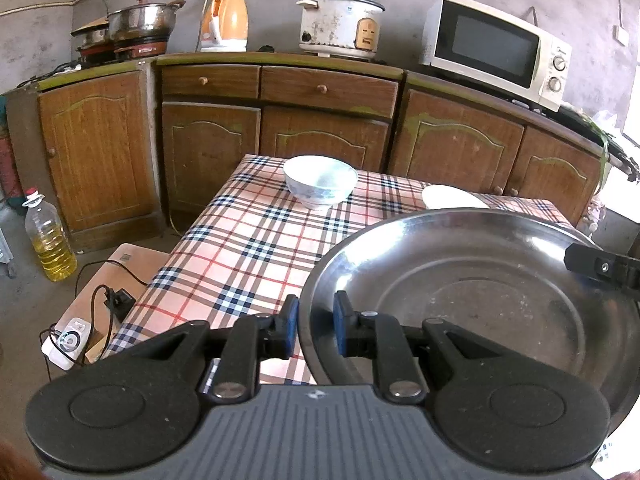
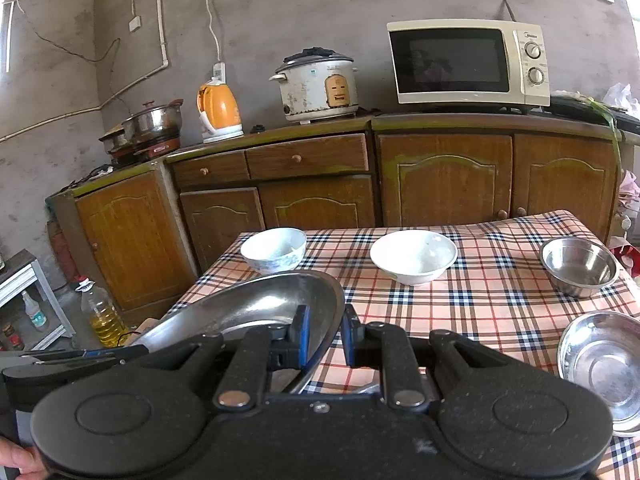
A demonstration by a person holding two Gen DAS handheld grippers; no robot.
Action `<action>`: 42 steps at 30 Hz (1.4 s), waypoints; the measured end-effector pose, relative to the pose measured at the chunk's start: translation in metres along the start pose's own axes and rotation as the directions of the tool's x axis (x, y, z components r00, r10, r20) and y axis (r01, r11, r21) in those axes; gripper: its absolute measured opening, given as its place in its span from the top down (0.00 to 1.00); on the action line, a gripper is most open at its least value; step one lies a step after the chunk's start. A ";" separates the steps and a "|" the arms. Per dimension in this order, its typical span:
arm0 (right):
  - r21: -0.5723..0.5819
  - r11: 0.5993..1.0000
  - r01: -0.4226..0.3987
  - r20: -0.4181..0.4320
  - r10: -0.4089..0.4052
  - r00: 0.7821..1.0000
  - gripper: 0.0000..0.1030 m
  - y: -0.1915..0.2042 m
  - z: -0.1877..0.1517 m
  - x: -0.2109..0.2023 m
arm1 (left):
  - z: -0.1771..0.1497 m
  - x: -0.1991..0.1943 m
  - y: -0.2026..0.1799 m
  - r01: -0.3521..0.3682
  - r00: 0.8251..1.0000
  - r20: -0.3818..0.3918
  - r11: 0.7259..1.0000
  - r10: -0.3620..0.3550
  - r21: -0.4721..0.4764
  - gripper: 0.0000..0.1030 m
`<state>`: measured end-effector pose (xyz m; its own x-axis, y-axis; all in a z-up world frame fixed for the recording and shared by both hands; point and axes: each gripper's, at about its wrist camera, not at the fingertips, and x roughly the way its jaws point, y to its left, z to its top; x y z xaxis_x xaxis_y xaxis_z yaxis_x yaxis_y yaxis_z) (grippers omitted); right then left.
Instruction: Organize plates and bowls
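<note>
A large steel plate (image 1: pixel 460 300) is held tilted above the near part of the plaid-covered table (image 1: pixel 248 240). My left gripper (image 1: pixel 316 322) is shut on the plate's left rim. My right gripper (image 2: pixel 326 336) is shut on the opposite rim of the plate (image 2: pixel 256 304), and its black finger also shows at the far right of the left wrist view. A blue-patterned white bowl (image 2: pixel 274 250) stands at the table's far left, a plain white bowl (image 2: pixel 414 256) beside it. A deep steel bowl (image 2: pixel 580 266) and a shallow steel bowl (image 2: pixel 604 368) sit on the right.
Wooden cabinets (image 2: pixel 440 184) run behind the table, carrying a microwave (image 2: pixel 464 62), a rice cooker (image 2: pixel 316 88), an orange kettle (image 2: pixel 218 112) and pots (image 2: pixel 154 124). On the floor at the left stand an oil bottle (image 1: pixel 50 236) and a low stool with a power strip (image 1: pixel 66 340).
</note>
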<state>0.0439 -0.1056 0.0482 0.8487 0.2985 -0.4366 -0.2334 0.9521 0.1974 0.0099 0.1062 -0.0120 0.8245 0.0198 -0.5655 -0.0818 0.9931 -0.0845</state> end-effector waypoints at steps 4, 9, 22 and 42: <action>0.004 1.000 0.006 -0.003 -0.006 1.000 0.79 -0.003 -0.001 -0.003 | -0.001 0.000 -0.002 0.008 1.000 -0.003 1.000 -0.008 0.005 0.82; 0.011 1.000 0.014 -0.004 -0.014 1.000 0.79 -0.008 -0.003 -0.006 | -0.003 0.000 -0.007 0.018 1.000 -0.007 1.000 -0.018 0.012 0.82; 0.032 0.999 0.031 -0.003 -0.031 1.000 0.79 -0.020 -0.007 -0.016 | -0.010 -0.001 -0.017 0.043 0.999 -0.016 0.999 -0.043 0.024 0.82; 0.066 0.997 0.049 -0.014 -0.048 0.999 0.79 -0.040 -0.017 -0.032 | -0.020 -0.002 -0.036 0.080 0.996 -0.038 0.996 -0.079 0.042 0.82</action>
<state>0.0178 -0.1526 0.0393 0.8524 0.2529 -0.4577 -0.1592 0.9592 0.2336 0.0002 0.0686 -0.0248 0.8062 -0.0628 -0.5882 0.0082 0.9954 -0.0949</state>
